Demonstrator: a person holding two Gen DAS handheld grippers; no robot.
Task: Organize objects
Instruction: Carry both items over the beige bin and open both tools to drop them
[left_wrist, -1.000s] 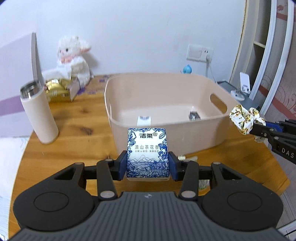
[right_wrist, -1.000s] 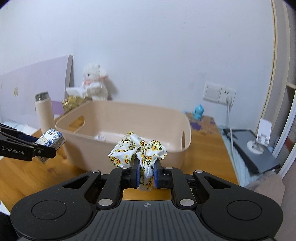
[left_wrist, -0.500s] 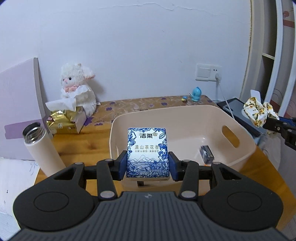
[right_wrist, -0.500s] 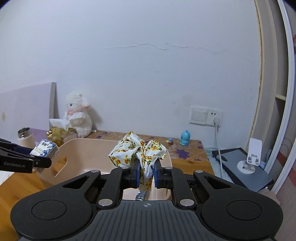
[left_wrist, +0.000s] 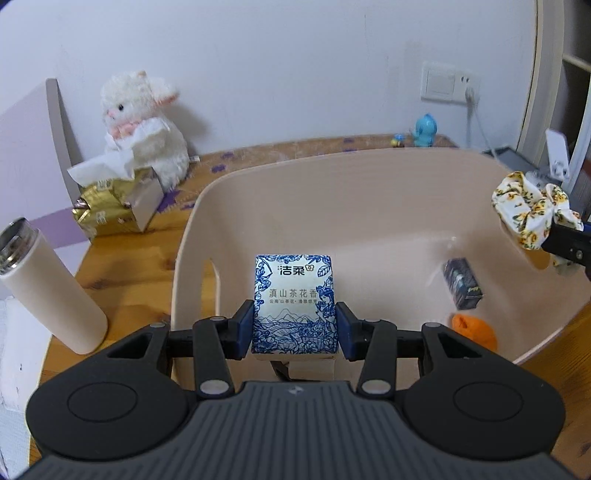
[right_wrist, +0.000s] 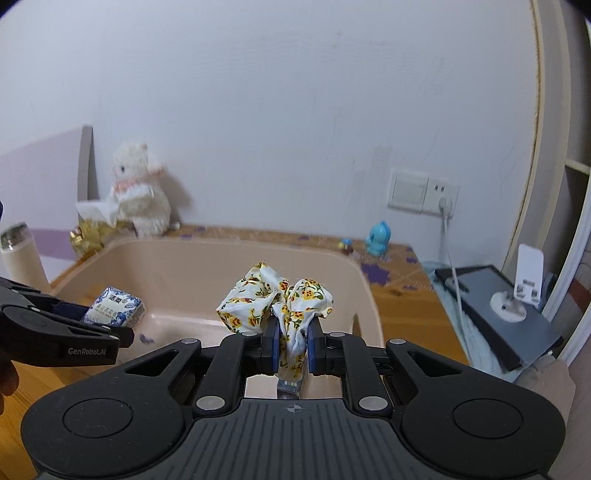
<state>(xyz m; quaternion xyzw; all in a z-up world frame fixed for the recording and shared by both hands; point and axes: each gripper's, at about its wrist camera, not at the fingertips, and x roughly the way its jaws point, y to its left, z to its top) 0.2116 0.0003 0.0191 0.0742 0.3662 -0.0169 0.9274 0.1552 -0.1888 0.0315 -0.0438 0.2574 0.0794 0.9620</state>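
The wide beige plastic tub (left_wrist: 369, 192) now lies directly below both sets of fingers, after a second of carrying. The left gripper (left_wrist: 294, 328) clamps a blue-and-white tissue pack (left_wrist: 294, 302); the right gripper (right_wrist: 291, 345) pinches a yellow-flowered fabric scrunchie (right_wrist: 275, 301). Releasing likely comes next.

White plaster wall (right_wrist: 295, 110), switch-socket plate (right_wrist: 423, 195) at right — wooden table (left_wrist: 122, 266), shelving (right_wrist: 576, 177) far right.

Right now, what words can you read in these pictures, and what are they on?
"洁柔" and "滇山茶花香": on the tissue pack in the left gripper.
"GenRobot.AI": on the left gripper's side.
Too small or blurred: the pack's small print, the gold bag, the dark box in the bin.
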